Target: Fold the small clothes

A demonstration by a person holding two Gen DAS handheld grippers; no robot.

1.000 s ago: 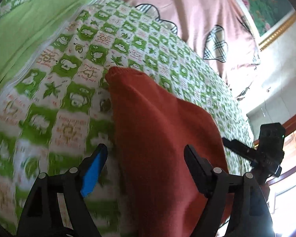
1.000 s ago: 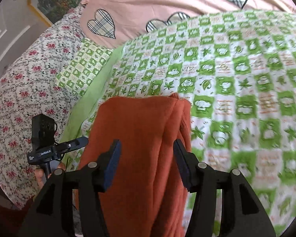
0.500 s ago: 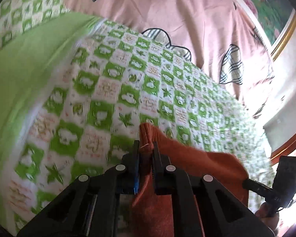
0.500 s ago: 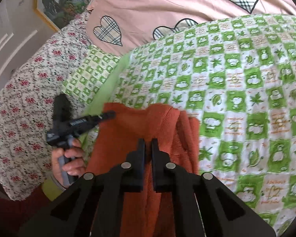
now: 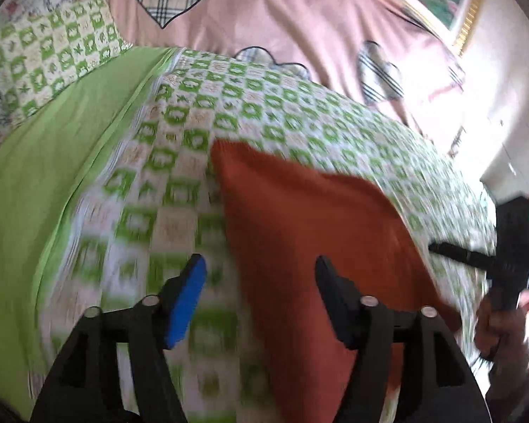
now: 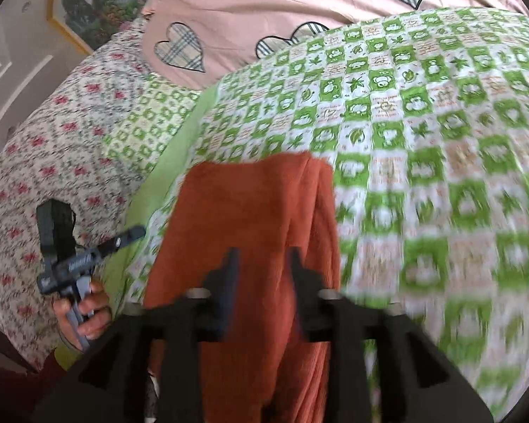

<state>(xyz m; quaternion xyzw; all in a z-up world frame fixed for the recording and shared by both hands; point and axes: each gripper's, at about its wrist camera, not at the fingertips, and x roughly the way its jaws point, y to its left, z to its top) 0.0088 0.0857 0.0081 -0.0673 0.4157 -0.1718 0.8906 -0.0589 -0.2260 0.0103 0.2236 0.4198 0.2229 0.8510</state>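
Note:
A rust-orange knitted garment [image 5: 299,232] lies folded lengthwise on the green-and-white checked bedspread [image 5: 264,105]. In the left wrist view my left gripper [image 5: 259,278] hovers over the garment's left edge, its jaws opening wide, with no pad pressing on the cloth. The right gripper's black body [image 5: 511,246] and the hand holding it show at the right. In the right wrist view my right gripper [image 6: 262,264] is above the garment [image 6: 250,218], jaws opening, nothing pinched between them. The other gripper [image 6: 70,257] appears at the left in a hand.
A pink quilt with plaid hearts [image 5: 282,17] lies across the head of the bed. A plain green sheet [image 5: 53,148] borders the bedspread on one side, next to a floral pillow [image 6: 53,148]. A framed picture [image 6: 98,0] hangs on the wall.
Both grippers closed on the garment's far edge half a second ago. Both have since let go, opened and pulled back toward the near end; the cloth now lies flat on the bed.

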